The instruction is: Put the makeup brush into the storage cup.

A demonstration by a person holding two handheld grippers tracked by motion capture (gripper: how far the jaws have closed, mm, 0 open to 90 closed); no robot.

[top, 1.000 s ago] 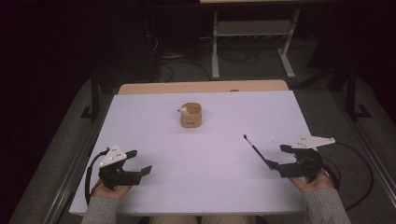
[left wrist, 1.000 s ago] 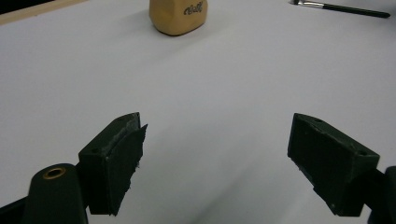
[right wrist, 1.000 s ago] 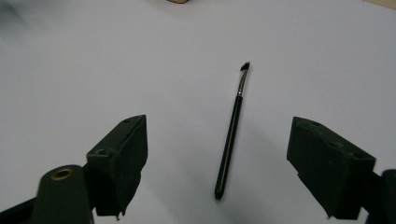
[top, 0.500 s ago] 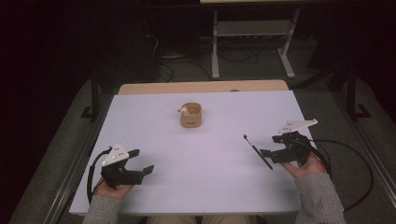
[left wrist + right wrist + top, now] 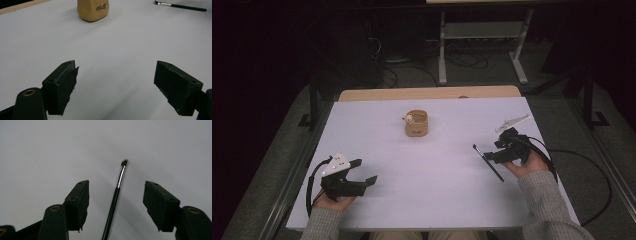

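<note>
The right gripper (image 5: pixel 116 197) straddles the brush (image 5: pixel 113 202), its jaws just closing, not yet touching it. The left gripper (image 5: pixel 116 87), well short of the tan cup (image 5: pixel 93 10), stands spread

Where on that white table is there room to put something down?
Widest bare patch: the middle of the table, between the tan cup, the left hand-held gripper and the brush. It is crowded by the right hand-held gripper.

The cup (image 5: pixel 416 124) stands mid-table (image 5: pixel 422 195), the brush (image 5: pixel 488 163) lying well to its right.
</note>
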